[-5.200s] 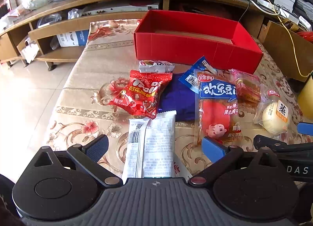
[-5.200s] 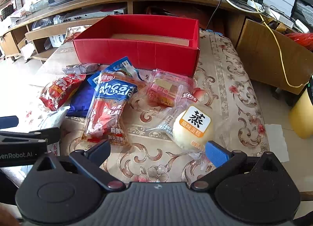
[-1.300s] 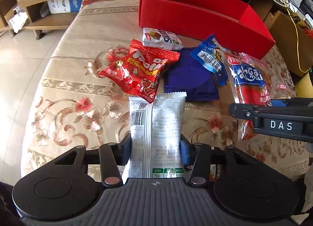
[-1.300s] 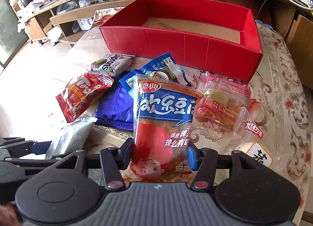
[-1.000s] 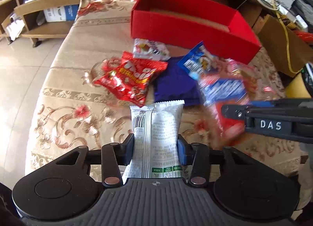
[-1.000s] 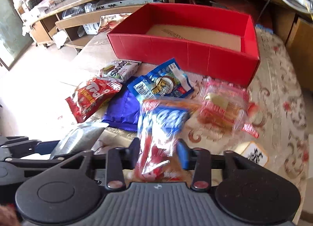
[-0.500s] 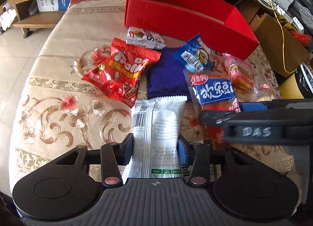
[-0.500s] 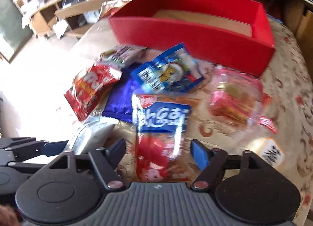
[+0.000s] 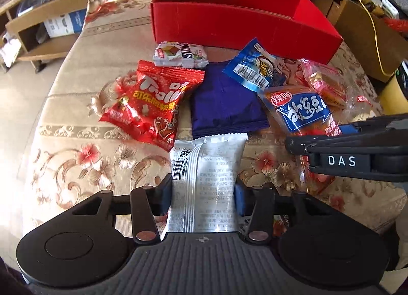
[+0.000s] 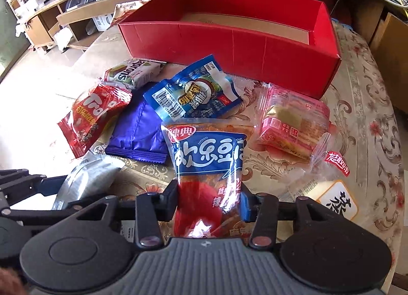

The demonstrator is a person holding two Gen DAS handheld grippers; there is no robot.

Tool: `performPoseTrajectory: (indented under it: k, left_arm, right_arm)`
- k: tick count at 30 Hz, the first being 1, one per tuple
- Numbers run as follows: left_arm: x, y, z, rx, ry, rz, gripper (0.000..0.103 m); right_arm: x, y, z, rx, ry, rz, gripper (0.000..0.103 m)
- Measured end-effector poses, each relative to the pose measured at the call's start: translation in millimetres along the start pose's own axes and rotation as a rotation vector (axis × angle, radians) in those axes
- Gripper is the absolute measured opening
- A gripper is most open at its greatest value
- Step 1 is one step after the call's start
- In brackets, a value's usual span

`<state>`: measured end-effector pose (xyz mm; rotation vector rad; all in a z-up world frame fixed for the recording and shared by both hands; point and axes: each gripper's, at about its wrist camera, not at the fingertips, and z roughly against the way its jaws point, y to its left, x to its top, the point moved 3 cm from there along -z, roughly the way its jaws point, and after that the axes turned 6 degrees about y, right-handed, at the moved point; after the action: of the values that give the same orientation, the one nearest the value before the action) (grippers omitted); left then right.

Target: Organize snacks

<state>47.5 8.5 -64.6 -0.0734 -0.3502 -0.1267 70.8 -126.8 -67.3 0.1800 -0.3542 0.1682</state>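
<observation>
Both grippers pitch steeply down, jaws pinching packets.

Left tool [image 9: 202, 196] clamped; right tool [image 10: 209, 202] closing, both angled down.

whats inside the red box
Only bare brown cardboard floor shows inside the red box; no snack is visible there. The near wall hides the front strip of the floor.
</observation>
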Motion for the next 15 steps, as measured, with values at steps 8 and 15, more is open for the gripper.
performPoseTrajectory:
  k: [8,15]
  left_arm:
    - [1,2,20,-0.016,-0.037,0.028,0.051]
    - [2,-2,25,-0.052,-0.041,0.023,0.051]
  right_arm:
    - [-2,-8,17,0.048,-0.031,-0.022,0.041]
    - [-7,-15,26,0.072,-0.037,-0.048,0.041]
